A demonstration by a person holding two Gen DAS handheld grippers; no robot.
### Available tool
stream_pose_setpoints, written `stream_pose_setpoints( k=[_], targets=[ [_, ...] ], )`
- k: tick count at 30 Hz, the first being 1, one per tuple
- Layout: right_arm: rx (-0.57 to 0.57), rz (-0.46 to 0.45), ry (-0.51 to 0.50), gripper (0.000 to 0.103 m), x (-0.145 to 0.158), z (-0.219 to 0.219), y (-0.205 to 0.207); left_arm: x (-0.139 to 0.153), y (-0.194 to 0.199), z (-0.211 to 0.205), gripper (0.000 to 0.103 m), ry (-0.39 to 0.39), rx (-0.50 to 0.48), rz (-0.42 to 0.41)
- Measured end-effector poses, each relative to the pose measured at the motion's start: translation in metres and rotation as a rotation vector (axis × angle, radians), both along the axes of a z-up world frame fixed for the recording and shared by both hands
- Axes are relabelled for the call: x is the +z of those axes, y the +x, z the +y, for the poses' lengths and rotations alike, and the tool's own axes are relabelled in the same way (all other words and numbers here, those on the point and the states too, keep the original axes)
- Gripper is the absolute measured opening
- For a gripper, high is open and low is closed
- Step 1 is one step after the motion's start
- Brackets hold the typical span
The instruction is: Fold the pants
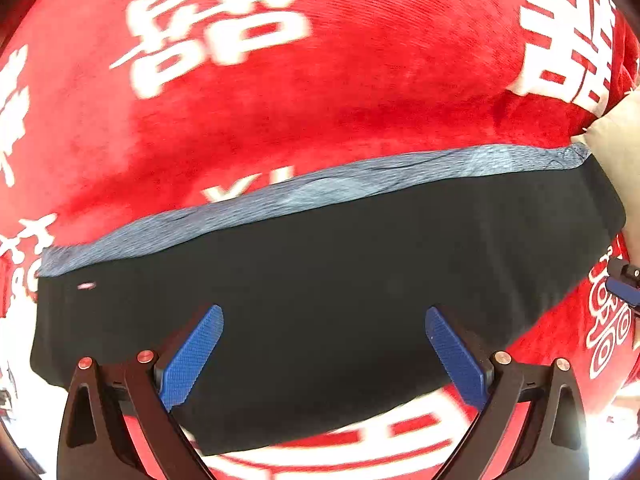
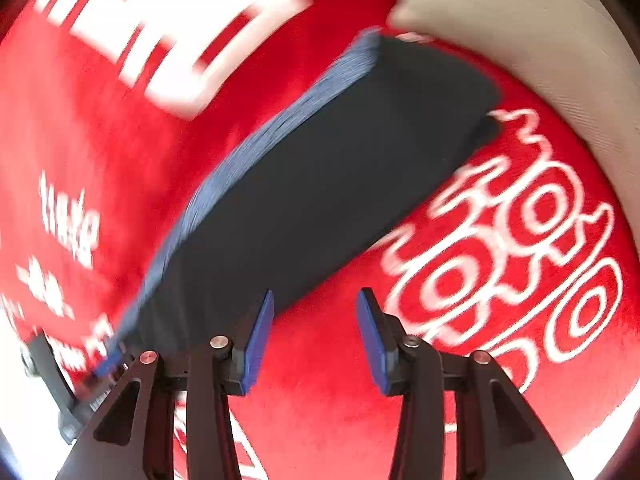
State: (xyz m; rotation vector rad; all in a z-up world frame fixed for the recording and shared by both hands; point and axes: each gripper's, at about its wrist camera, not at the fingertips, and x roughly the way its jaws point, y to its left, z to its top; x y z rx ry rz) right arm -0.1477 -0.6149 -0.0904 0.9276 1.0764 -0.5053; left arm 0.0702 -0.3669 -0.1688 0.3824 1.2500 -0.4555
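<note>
There is one pair of black pants. It lies flat in a long folded band on a red blanket. One strip of blue-grey cloth runs along the far edge of the pants, and I cannot tell if it is part of the pants or another thing under them. There are two grippers, one for each hand.

The left gripper is wide apart and holds nothing. Its two blue pads sit over the near part of the pants, with black cloth showing between them. The pants stretch from far left of this tool to far right of it. I cannot tell if the pads touch the cloth.

The right gripper is also apart and holds nothing. Red blanket shows between its two blue pads. The pants start just ahead of its left pad and run away from it, up and to the right. The right view is blurry.

At the right edge of the left view, a small piece of the other tool peeks in, beside the end of the pants.

One cream-colored cloth thing lies past the far end of the pants, touching or almost touching their corner.

The red blanket is soft and fuzzy, with big white signs and swirls printed on it. It fills almost all of both views.
</note>
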Motion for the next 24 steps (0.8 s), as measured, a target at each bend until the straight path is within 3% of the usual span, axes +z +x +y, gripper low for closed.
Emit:
stream_pose_setpoints(
  k=[3,8,13,18,21,22,23,24],
  targets=[
    [-0.106,-0.003,-0.018,0.047,0.001,-0.036,-0.013,-0.01,-0.006,-0.029,0.103,0.018,-0.008,0.012],
    [-0.219,0.014,-0.051,0.047,0.0,-0.081,-0.024,-0.027,-0.018,-0.042,0.103,0.083,-0.02,0.026],
    [-0.312,0.017,-0.044,0.047,-0.004,-0.106,-0.035,-0.028,-0.021,-0.039,0.103,0.089,-0.004,0.023],
    [-0.293,-0.087,0.042,0.047,-0.013,-0.113,-0.035,-0.031,-0.022,-0.044,0.103,0.113,-0.018,0.005],
    [-0.276,-0.076,0.029,0.049,-0.018,-0.113,-0.025,-0.032,-0.021,-0.044,0.103,0.118,-0.017,0.009],
    [-0.279,-0.074,0.018,0.046,-0.018,-0.113,-0.023,-0.033,-0.02,-0.044,0.103,0.12,-0.015,0.012],
    [-0.272,-0.046,0.002,0.027,-0.015,-0.11,-0.024,-0.031,-0.022,-0.045,0.103,0.122,-0.013,0.013],
    [-0.254,-0.018,-0.023,0.017,-0.01,-0.109,-0.022,-0.03,-0.022,-0.045,0.103,0.126,-0.012,0.012]
  ],
)
